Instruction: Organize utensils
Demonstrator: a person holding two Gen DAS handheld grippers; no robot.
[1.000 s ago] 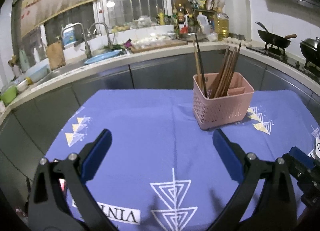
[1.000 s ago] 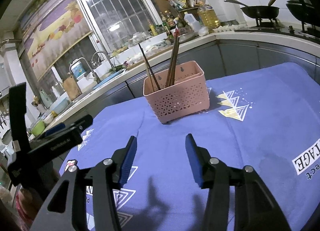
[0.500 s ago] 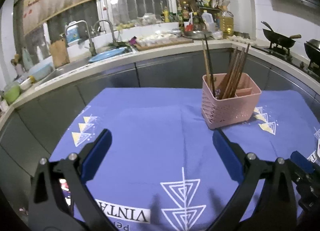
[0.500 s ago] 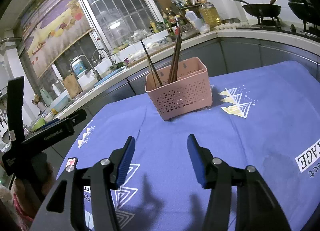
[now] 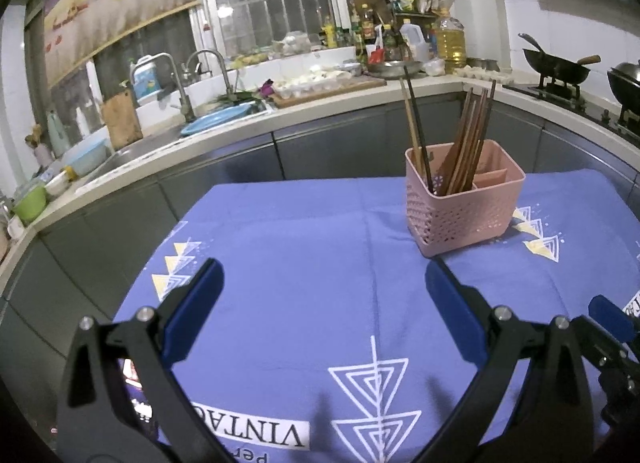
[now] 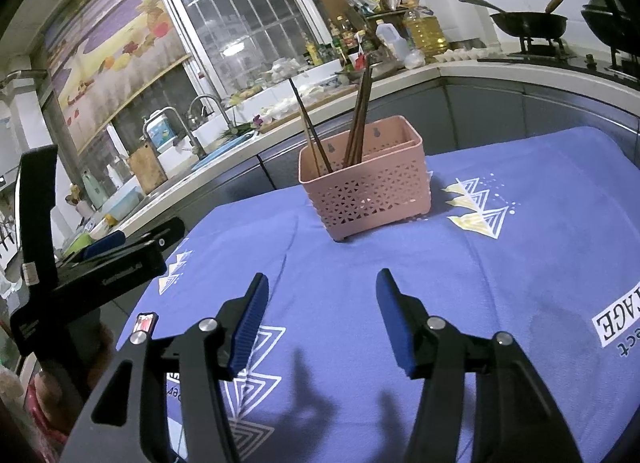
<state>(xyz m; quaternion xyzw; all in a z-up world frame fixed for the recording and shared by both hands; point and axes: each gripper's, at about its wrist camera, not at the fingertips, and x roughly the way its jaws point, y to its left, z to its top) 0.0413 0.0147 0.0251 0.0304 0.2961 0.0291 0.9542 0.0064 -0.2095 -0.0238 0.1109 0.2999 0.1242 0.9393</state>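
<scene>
We hold both grippers above the blue tablecloth point(image 5: 304, 247) with nothing in them: the left gripper point(image 5: 322, 287) is spread wide, the right gripper point(image 6: 320, 295) spread too. The pink basket point(image 5: 460, 219) stands ahead of our left fingers, off to their right, and straight beyond our right fingers, with the chopsticks point(image 5: 464, 151) leaning inside. Bare cloth lies between fingers and basket. A kitchen counter point(image 5: 240, 127) curves behind.

Hidden and cut-off parts
The chopsticks' point(image 5: 460, 151) lower ends vanish inside the pink basket point(image 5: 460, 219); the tablecloth's lettering point(image 6: 616, 319) is cropped.
</scene>
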